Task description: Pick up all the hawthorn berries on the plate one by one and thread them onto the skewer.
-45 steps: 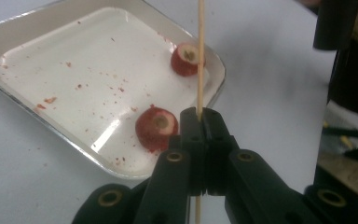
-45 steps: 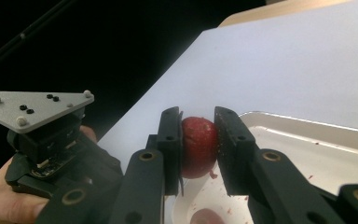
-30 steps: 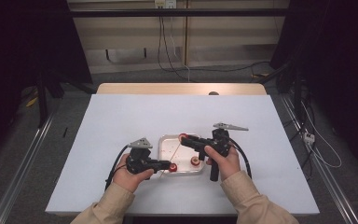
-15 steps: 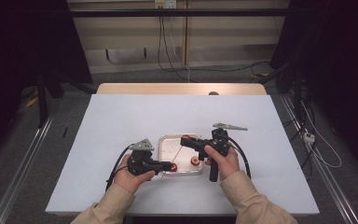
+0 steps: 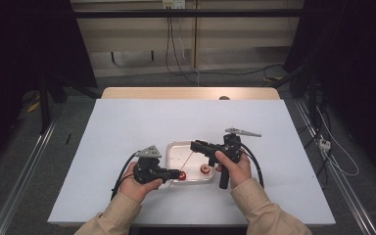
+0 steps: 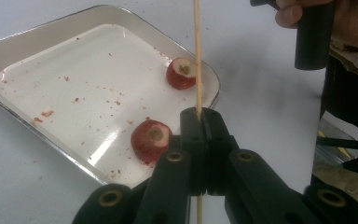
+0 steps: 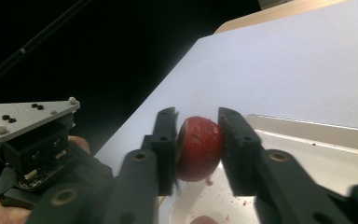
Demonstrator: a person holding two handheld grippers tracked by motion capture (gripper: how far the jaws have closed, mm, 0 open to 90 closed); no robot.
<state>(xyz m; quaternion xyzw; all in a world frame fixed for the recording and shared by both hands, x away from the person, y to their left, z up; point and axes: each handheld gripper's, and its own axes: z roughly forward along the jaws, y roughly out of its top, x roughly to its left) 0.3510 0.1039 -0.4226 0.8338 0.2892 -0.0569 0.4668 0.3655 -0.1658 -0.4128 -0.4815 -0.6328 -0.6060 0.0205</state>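
My left gripper (image 6: 199, 116) is shut on a thin wooden skewer (image 6: 197, 56) that points up and away over the tray. In the high view the left gripper (image 5: 176, 174) sits at the tray's near left corner. The skewer (image 5: 188, 157) slants from it toward my right gripper (image 5: 194, 145), which hovers over the tray. The right gripper (image 7: 198, 116) is shut on a round red fruit (image 7: 199, 147), clamped between both jaws. Two more red fruits (image 6: 182, 73) (image 6: 151, 140) with pale cut tops lie in the white tray (image 6: 42, 23).
The tray (image 5: 176, 149) rests near the front of a white table (image 5: 127, 127) and is speckled with red crumbs. The person's right hand and gripper handle (image 6: 313, 32) are close behind the skewer. The left gripper's grey plate (image 7: 28, 116) is beside the right jaws.
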